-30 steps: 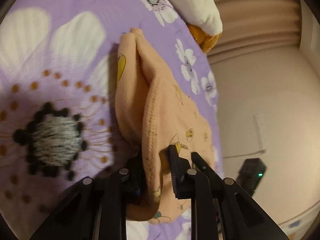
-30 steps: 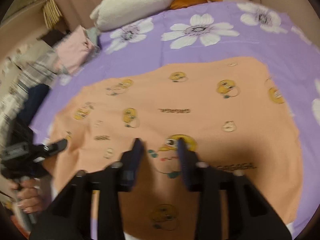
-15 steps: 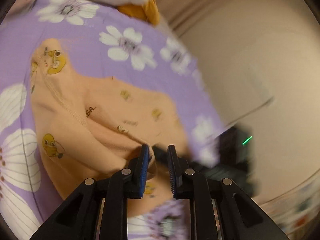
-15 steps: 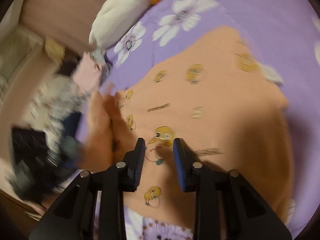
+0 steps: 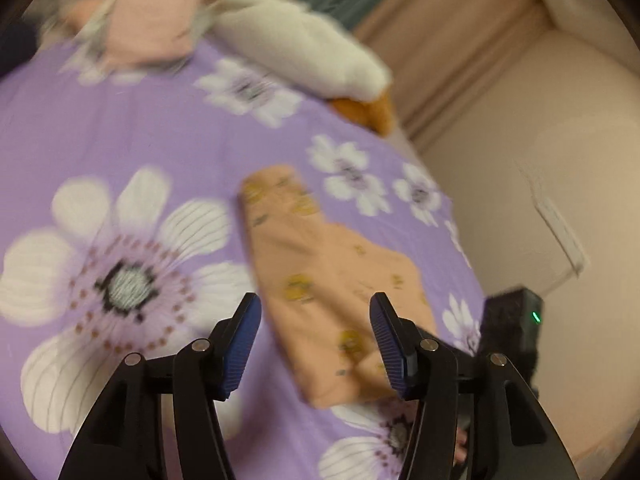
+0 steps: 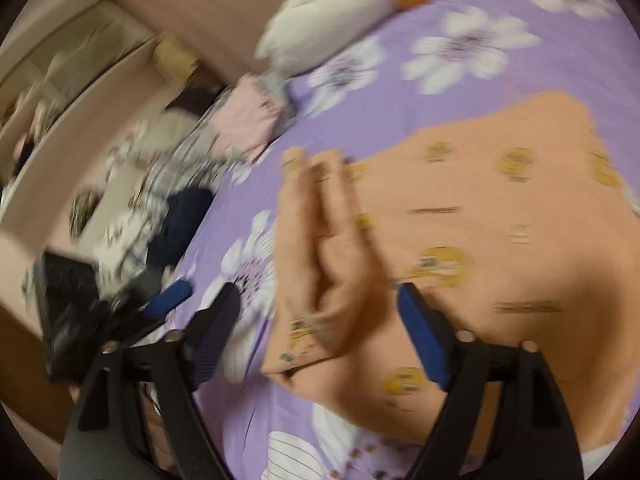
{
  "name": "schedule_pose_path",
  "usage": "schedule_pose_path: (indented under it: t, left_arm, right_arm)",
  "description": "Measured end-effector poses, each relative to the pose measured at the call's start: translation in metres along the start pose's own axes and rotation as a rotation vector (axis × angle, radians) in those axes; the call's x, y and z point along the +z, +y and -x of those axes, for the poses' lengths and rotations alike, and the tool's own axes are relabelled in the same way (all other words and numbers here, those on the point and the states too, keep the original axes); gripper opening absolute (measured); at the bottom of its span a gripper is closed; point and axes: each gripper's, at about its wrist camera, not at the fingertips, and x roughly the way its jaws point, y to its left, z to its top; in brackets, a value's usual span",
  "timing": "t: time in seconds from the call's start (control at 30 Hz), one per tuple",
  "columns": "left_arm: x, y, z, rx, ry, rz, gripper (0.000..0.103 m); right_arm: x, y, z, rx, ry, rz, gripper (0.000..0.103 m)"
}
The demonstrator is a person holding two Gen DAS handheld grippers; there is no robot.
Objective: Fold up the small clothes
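Between the left gripper's fingers: the peach garment is lying on the purple floral sheet, folded into a narrow strip running away from the fingertips. Jaws are opening, standing about half wide; the pads are touching nothing, and the cloth is lying below and beyond them.

Between the right gripper's fingers: a raised fold of the same garment is standing up as a ridge, its flat body spreading past the right fingertip. Jaws are opening, standing wide, gripping nothing. The other gripper is showing, blurred, beyond the left finger.

Step in hand, as judged: both grippers are letting go after laying one side of the garment over; a first lengthwise fold is looking done, though the ridge is suggesting it is not yet lying flat.

Next move, as judged: it is calling for re-gripping an end or edge of the strip with both grippers, pinching thin cloth without catching the sheet, then carrying it over squarely. The knit is looking soft and likely to slump or spring open.

Beyond the fingertips: a white plush toy with an orange part, and a pink folded item at the sheet's far edge.

Writing: the garment is carrying yellow cartoon faces and short dark lettering; blur is leaving it unreadable. No brand or label is showing.
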Motion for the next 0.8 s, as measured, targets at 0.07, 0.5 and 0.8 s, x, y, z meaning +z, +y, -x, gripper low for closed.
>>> schedule_pose_path:
  t: [0.07, 0.5, 0.8]
  left_arm:
    - [0.0, 0.012, -0.014, 0.043, 0.054, 0.032, 0.055]
    - [-0.053, -0.015, -0.04, 0.22, 0.175, -0.178, 0.055]
    - [-0.083, -0.067, -0.086, 0.3, 0.135, -0.338, 0.061]
  right_arm:
    - [-0.005, 0.004, -0.018, 0.004, 0.028, 0.0, 0.086]
    - [0.011, -0.007, -0.05, -0.084, -0.053, -0.123, 0.009]
    - [0.022, -0.006, 0.032, -0.182, -0.261, -0.101, 0.008]
